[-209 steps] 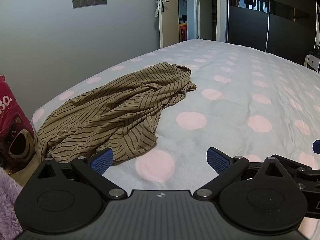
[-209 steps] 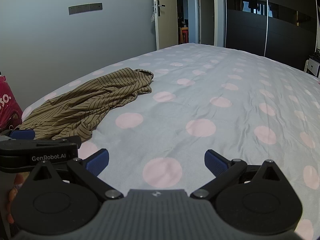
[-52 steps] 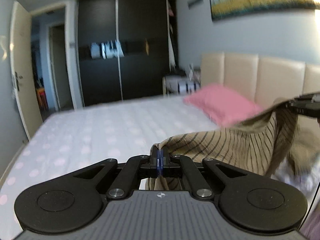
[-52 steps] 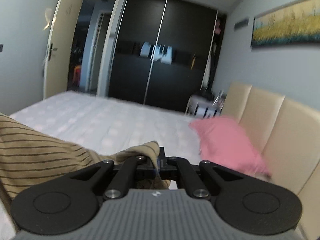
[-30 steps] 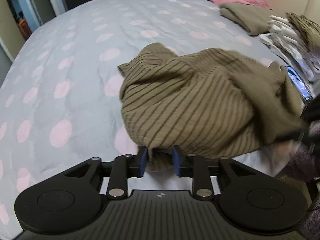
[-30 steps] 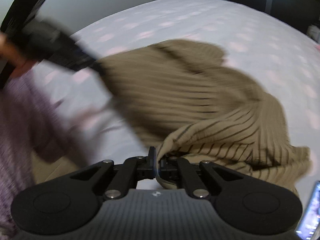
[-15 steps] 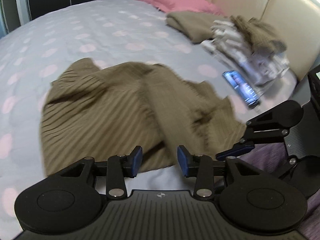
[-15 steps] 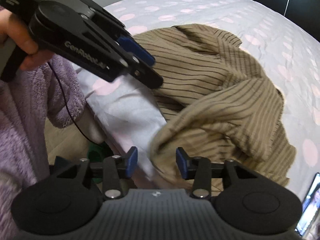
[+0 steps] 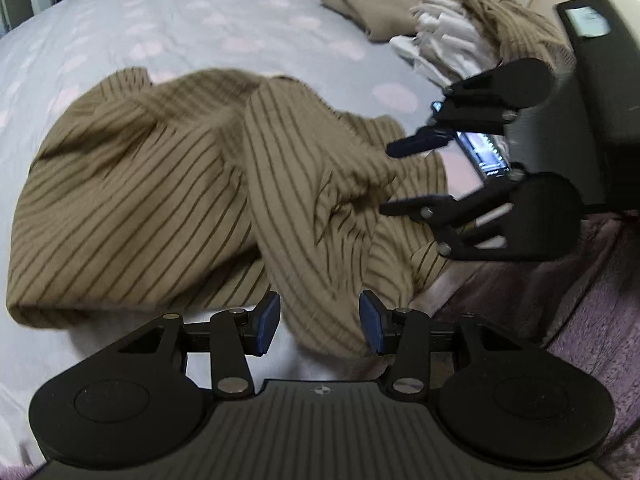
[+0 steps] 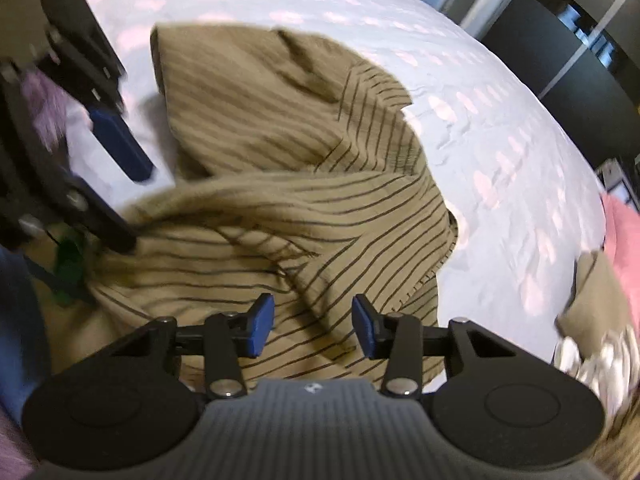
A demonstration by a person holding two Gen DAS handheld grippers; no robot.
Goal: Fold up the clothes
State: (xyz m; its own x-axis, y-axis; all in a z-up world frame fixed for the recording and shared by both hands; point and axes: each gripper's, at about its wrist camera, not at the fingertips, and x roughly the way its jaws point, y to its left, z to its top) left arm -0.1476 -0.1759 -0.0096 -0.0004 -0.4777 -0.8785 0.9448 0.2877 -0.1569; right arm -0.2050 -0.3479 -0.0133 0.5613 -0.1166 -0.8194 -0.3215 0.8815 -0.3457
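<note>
Two grippers hover over the crumpled striped garment [image 9: 168,184] on the bed [image 9: 160,20]: left gripper [image 9: 319,322] jaws opening around a fold, right gripper [image 10: 313,326] jaws closing, pads unpressed, apparently seeking an edge.

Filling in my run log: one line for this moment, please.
shirt: crumpled on bed | left tool: opening, over shirt edge | right tool: closing, nothing gripped
</note>
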